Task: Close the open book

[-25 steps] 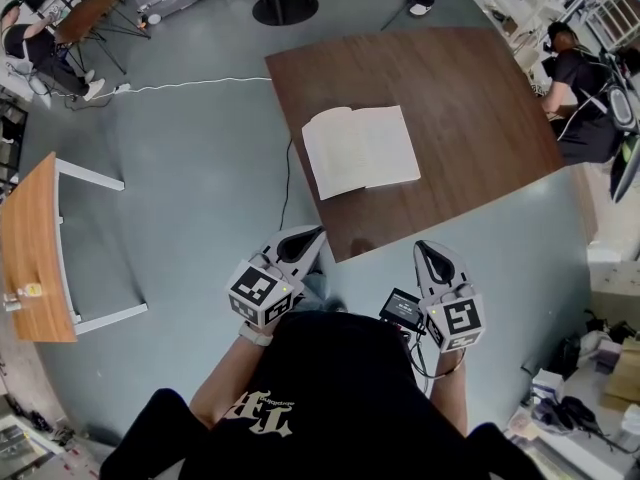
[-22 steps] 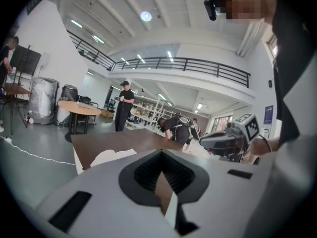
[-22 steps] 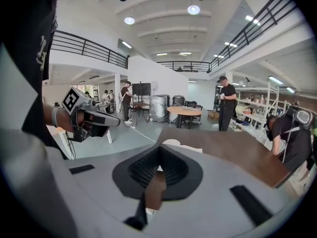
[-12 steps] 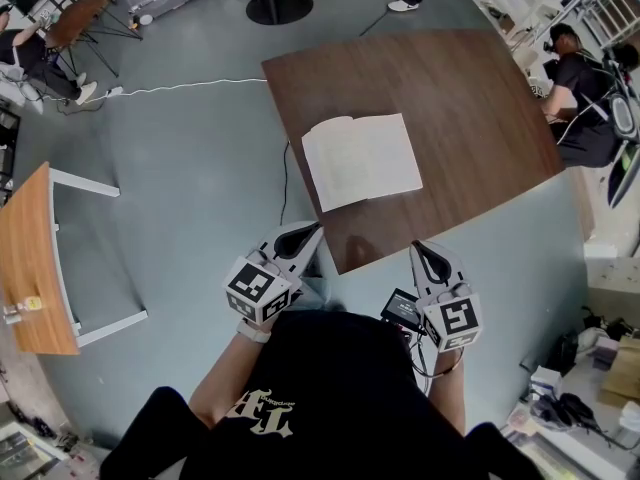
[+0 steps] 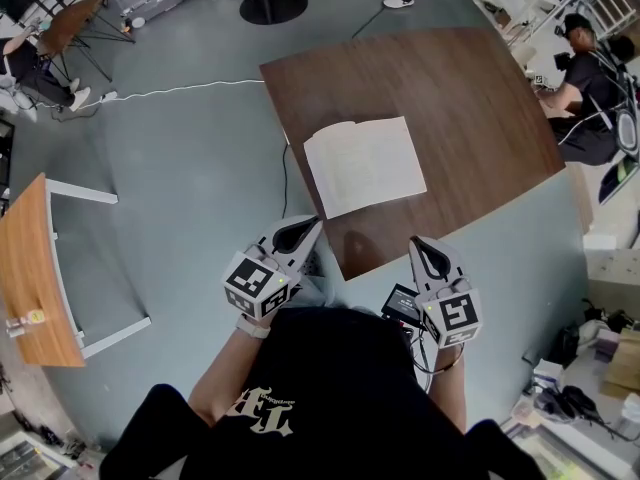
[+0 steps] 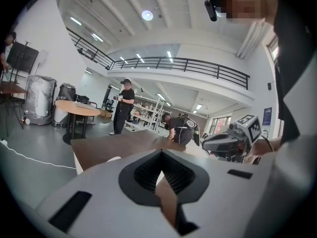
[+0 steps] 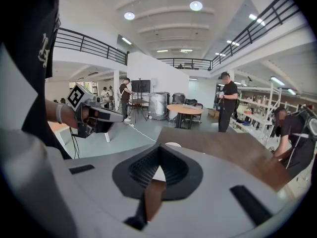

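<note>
The open book [image 5: 364, 165] lies flat, white pages up, on the dark brown table [image 5: 450, 88], towards its near left corner. Both grippers hang close to my body, short of the table's near edge. My left gripper [image 5: 305, 225] points at the table corner with its jaws together and nothing in them. To its right, my right gripper [image 5: 420, 243] is likewise shut and empty. In the left gripper view the jaws [image 6: 161, 152] meet at the tip, and a sliver of the book [image 6: 113, 158] shows beyond. The right gripper view shows its jaws [image 7: 159, 150] meeting below the book's edge [image 7: 172, 145].
A light wooden table [image 5: 30, 268] stands at the left. A white cable [image 5: 180, 88] runs across the grey floor, and a dark cable [image 5: 286, 183] hangs by the table's left edge. A seated person [image 5: 590, 88] is at the table's right side. A round table base [image 5: 272, 3] is behind.
The table and book have slid slightly lower and nearer in the head view. Both grippers stay shut and in nearly the same place.
</note>
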Available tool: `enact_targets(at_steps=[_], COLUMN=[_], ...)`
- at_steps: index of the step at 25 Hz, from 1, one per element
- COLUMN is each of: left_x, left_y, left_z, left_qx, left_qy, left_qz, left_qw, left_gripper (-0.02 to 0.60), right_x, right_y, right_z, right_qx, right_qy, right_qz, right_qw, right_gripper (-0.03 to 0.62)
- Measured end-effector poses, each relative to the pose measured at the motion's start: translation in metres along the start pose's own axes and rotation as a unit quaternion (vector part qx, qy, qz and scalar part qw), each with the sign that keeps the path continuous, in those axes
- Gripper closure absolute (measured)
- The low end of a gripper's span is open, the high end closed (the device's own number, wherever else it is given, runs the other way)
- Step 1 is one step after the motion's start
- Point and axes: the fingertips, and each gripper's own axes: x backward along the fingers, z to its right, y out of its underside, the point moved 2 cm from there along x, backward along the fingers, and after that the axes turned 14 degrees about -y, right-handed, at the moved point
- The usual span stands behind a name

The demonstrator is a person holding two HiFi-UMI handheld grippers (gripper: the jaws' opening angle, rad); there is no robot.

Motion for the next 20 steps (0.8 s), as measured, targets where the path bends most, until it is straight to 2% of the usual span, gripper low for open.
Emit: enact_targets(at_steps=[4, 8, 15, 20], left_x=[-0.002, -0.004, -0.002, 0.001], left_y=[0.0, 0.003, 0.009, 0.018], left_z=[-0.008, -0.012, -0.018, -0.022], left_qx=[0.0, -0.005, -0.002, 0.006], left_qy=[0.009, 0.014, 0.012, -0.008], left_qz=[-0.003, -0.003, -0.006, -0.01], left_qw=[1.0, 0.9999, 0.9999, 0.9999], left_gripper=[0.577, 0.577, 0.577, 0.577], right_x=[-0.006, -0.007, -0.012, -0.018], right_y=[-0.003, -0.007, -0.002, 0.006], right_z=[-0.002, -0.007, -0.018, -0.015], right_qx=[0.006, -0.006, 0.008, 0.018], right_qy=[0.007, 0.019, -0.002, -0.02], right_qz=[-0.009, -0.047, -0.062, -0.062], right_qw=[1.0, 0.999, 0.998, 0.998], right_gripper=[0.606, 0.606, 0.606, 0.606])
